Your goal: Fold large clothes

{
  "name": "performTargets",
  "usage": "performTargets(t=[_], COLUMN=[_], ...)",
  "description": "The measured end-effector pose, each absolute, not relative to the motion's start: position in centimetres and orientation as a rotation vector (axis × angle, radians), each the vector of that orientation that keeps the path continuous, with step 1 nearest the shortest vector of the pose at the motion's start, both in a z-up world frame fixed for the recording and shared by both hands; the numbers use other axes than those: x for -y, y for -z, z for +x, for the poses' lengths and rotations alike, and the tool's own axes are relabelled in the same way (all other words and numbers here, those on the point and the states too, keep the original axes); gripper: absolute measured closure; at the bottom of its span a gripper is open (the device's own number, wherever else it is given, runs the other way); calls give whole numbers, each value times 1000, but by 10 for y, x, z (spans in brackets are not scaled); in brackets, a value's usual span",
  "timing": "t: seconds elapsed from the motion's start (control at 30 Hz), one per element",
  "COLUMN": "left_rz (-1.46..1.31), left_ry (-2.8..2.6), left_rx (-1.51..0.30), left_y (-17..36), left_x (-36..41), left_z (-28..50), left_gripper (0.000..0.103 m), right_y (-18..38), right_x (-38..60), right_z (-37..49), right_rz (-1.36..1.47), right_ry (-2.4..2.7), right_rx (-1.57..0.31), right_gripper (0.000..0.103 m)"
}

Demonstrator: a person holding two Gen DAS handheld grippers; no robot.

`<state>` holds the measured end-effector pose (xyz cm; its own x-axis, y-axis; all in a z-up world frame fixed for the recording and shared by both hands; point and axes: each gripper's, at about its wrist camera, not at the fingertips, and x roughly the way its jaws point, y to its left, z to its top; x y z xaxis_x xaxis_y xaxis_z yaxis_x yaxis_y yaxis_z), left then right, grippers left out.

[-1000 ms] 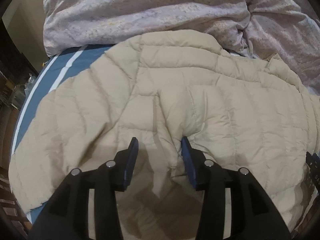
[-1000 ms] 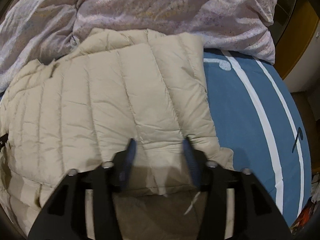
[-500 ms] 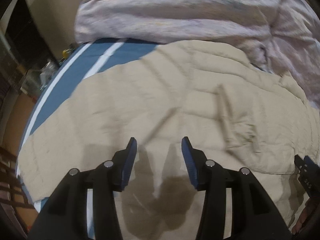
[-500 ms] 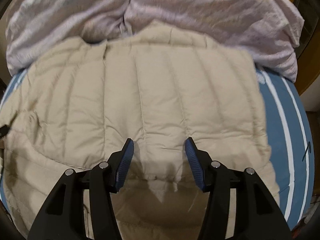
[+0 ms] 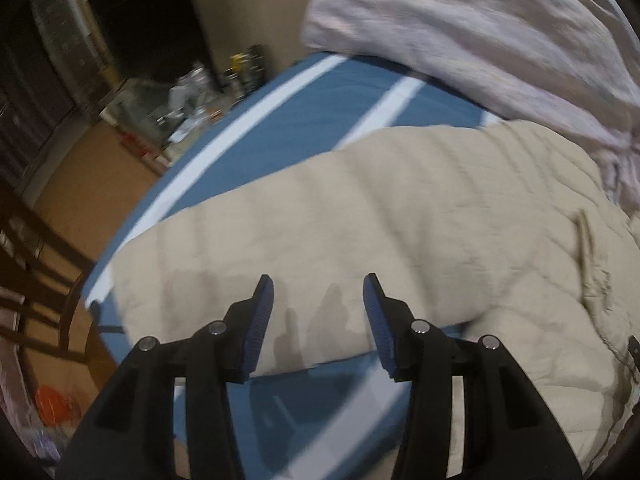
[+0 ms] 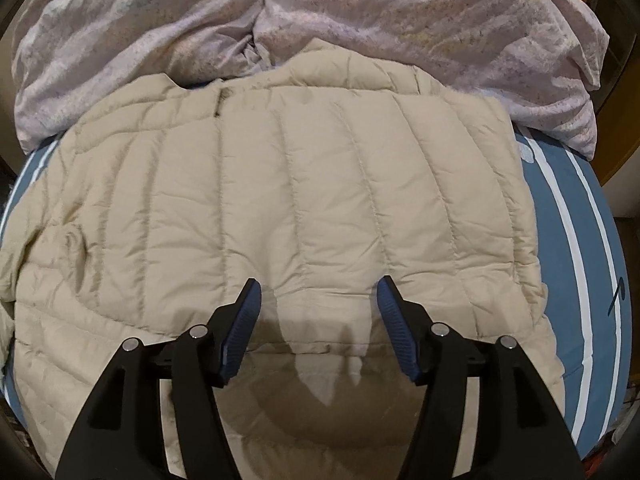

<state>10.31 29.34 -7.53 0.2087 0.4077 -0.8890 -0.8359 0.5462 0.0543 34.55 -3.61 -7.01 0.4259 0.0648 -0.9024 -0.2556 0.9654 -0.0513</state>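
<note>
A beige quilted puffer jacket [image 6: 304, 200] lies spread on a blue bed sheet with white stripes [image 6: 576, 240]. Its folded upper layer fills the middle of the right wrist view. My right gripper [image 6: 318, 292] is open and empty, hovering just above the jacket's near part. In the left wrist view the jacket [image 5: 360, 216] stretches from centre to right, blurred by motion. My left gripper [image 5: 318, 290] is open and empty, over the jacket's near left edge, with blue sheet [image 5: 312, 400] below it.
A crumpled lilac duvet [image 6: 320, 12] lies along the far side of the bed, touching the jacket; it also shows in the left wrist view [image 5: 480, 32]. Left of the bed are a cluttered glass table [image 5: 192, 96], wooden floor and a dark chair frame [image 5: 44, 264].
My left gripper has swung left toward the bed's left edge, bringing the room into view. My right gripper has moved left to centre over the jacket and opened a little wider.
</note>
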Motion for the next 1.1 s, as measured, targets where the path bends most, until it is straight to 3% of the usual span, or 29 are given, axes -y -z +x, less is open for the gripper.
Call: performTargets(t=[0.5,0.77,0.9,1.1], left_rz=[-750,-833,-862,-916], left_ry=[-1147,-1160,-1155,-1166], left_rx=[-1024,-1034,-1020,-962], left_y=[94,114,118,118], left_x=[-355,-354,-352,-353], left_z=[-17,-31,-29,-35], left_gripper=[56,56,65,64], right_y=[46,52,53,53], right_x=[5,-3,-4,5], right_z=[317,311,310,311], right_rz=[-212,-228,-227,-217], right_ry=[-316,-336,-334,-326], right_rx=[-1051,-1069,-1069,-1075], right_gripper=[40,40,40,40])
